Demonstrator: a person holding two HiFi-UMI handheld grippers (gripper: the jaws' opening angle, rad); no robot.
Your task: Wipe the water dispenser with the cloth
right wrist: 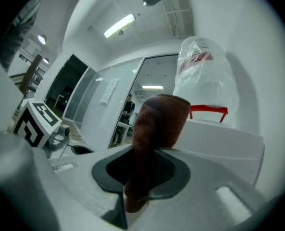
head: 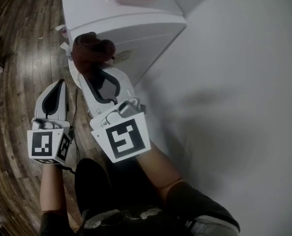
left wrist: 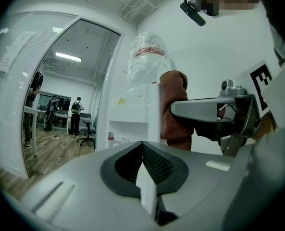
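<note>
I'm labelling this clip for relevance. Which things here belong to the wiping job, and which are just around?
Job: cloth, water dispenser, right tongs gripping the cloth.
Around: idle left tongs, office chair, wooden floor, background people.

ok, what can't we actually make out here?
- Head view: whether the cloth touches the water dispenser. The right claw and the cloth itself cover that spot.
- Head view: the bottle on top, cut off by the upper edge.
- Left gripper view: people in the background, too small to describe.
</note>
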